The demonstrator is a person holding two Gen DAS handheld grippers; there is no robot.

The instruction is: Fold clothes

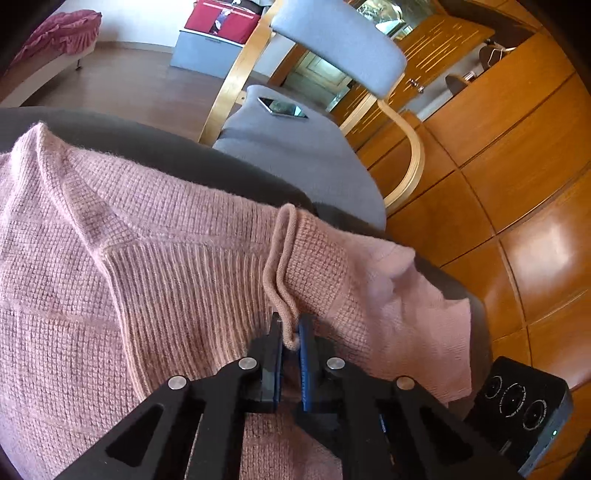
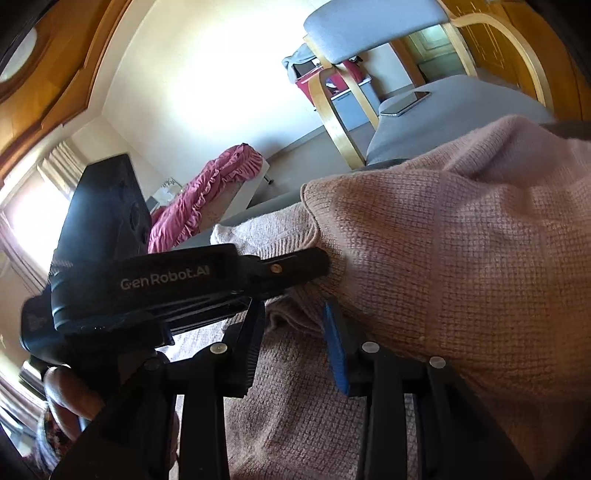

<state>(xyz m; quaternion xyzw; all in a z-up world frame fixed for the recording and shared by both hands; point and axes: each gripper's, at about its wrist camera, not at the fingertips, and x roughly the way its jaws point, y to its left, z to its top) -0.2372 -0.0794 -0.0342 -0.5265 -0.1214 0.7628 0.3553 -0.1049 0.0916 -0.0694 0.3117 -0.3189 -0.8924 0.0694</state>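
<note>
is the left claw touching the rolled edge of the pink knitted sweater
Touching. In the left wrist view the left claw has its fingers closed on the rolled edge of the pink knitted sweater, no gap showing.

Both wrist views look steeply down, close over the pink sweater (image 1: 155,266), sharing the grey chair (image 2: 373,26) beyond.

The ribbed, waffle-knit wool sweater (image 1: 177,236) is dusty pink; the padded chair cushion (image 1: 295,147) is grey; the ruffled bedcover (image 2: 207,199) is magenta.
</note>
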